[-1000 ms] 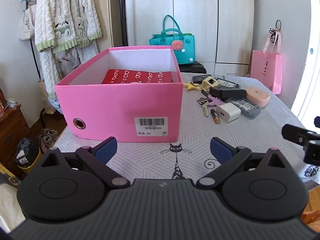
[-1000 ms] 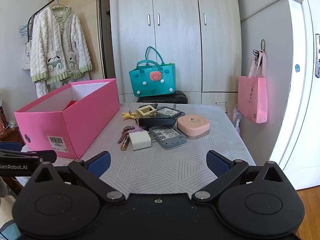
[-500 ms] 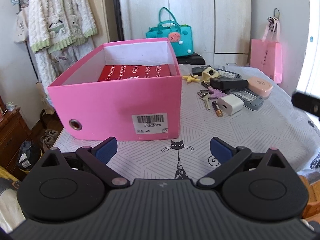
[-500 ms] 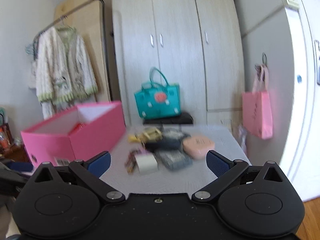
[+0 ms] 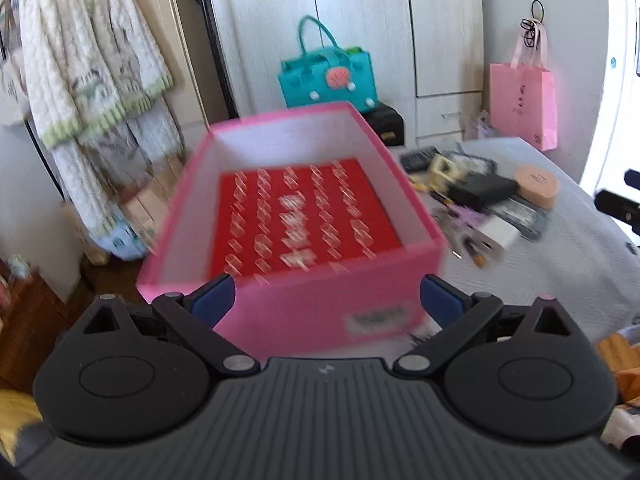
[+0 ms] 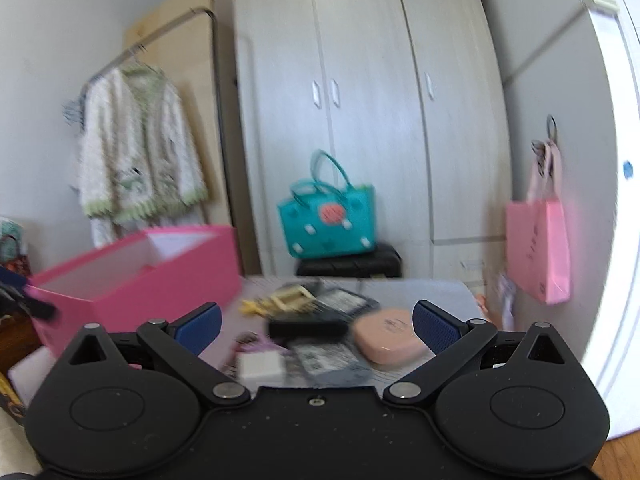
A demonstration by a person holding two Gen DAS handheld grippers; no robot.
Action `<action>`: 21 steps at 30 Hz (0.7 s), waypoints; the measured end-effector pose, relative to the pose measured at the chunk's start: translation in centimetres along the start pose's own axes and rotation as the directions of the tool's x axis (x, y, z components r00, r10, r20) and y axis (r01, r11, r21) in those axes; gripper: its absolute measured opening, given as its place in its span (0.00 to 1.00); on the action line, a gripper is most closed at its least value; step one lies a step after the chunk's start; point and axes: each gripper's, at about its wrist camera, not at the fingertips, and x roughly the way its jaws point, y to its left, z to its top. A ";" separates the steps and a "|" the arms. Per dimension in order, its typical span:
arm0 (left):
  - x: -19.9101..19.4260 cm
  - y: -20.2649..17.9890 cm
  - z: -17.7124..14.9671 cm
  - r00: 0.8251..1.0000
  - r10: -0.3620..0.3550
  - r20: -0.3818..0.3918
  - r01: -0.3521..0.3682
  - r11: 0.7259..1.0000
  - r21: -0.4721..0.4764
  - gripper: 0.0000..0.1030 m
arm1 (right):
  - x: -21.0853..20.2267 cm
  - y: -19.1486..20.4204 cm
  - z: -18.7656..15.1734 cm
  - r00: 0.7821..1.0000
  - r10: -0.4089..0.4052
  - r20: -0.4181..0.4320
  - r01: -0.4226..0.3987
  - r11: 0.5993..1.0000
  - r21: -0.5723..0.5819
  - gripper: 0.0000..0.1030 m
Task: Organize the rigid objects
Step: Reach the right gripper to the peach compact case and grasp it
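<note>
Rigid objects (image 6: 316,336) lie in a loose cluster on the bench (image 5: 580,256), which is covered with a pale patterned cloth, and both views are smeared by motion blur. In the left wrist view the cluster sits at the right centre of the frame, just beside the right wall of an open pink box (image 5: 304,316); in it I can make out a white charger cube (image 5: 494,236), a black case (image 5: 480,189), a round peach-pink case (image 5: 536,181), a grey remote-like slab (image 5: 520,216) and a cream buckle-shaped piece (image 5: 444,166), while the smaller items among them are too blurred to name. The pink box fills the centre of that frame and holds a red sheet (image 5: 304,216) with rows of pale markings on its floor. The left gripper (image 5: 326,298) hangs at the near wall of the box with its 2 blue-padded fingers (image 5: 210,300) spread wide and holding nothing. In the right wrist view the right gripper (image 6: 316,330) is likewise spread wide and empty, framing the cluster at lower centre. Behind the bench stand a pale wardrobe (image 6: 360,120), a teal handbag (image 6: 328,220) on a dark stool, a pink paper bag (image 6: 538,248) hanging at right, and a white knitted cardigan (image 6: 136,160) on a rail at left.
</note>
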 end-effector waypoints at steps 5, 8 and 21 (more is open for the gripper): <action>0.7 2.9 2.3 0.992 0.118 0.052 -0.120 0.992 0.049 0.98 | 1.8 -2.4 1.3 0.996 0.040 -0.077 -0.036 0.998 0.057 1.00; 2.7 5.5 3.8 0.997 0.070 -0.032 -0.070 0.998 -0.002 0.97 | 3.0 -2.9 2.0 0.990 0.074 -0.117 -0.070 0.997 0.039 1.00; 9.5 10.5 6.5 0.985 0.092 -0.146 -0.090 0.996 0.019 0.54 | 11.7 -6.0 1.5 0.930 -0.010 -0.369 -0.050 0.987 -0.152 0.70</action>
